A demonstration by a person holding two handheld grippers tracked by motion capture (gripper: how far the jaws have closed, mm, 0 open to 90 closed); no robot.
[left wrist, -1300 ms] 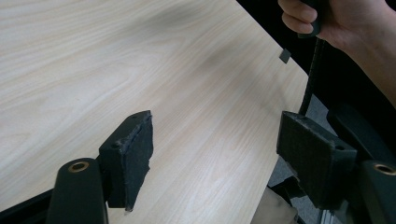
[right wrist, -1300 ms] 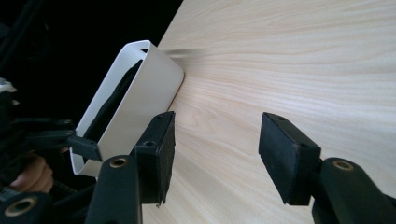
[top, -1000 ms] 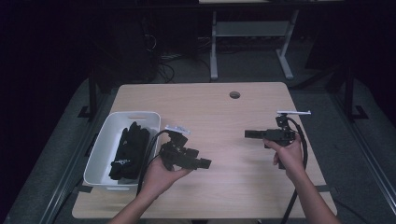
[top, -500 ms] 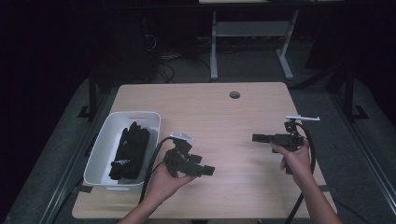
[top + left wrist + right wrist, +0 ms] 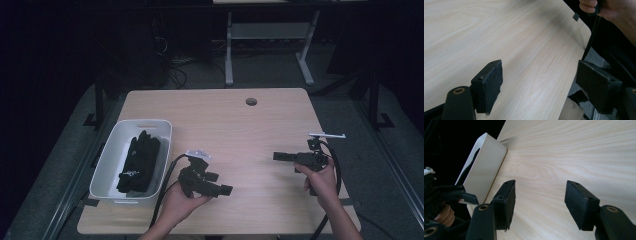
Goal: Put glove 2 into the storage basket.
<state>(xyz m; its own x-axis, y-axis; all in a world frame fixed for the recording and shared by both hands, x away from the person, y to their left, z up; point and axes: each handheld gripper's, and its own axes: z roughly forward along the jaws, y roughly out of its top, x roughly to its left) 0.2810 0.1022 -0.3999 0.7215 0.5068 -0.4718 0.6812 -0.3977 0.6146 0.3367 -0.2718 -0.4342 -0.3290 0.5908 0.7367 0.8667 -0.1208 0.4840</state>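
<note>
White bin (image 5: 112, 162) at table's (image 5: 240, 125) left edge — black gloves (image 5: 139, 162) inside

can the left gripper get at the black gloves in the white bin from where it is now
Probably yes. The left gripper is open and empty, just beside the white bin. The bin has no lid, and the black gloves lie exposed inside, but the gripper points away, so it must turn first.

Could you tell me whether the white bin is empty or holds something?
It holds something: dark cloth lies inside the white bin.
</note>
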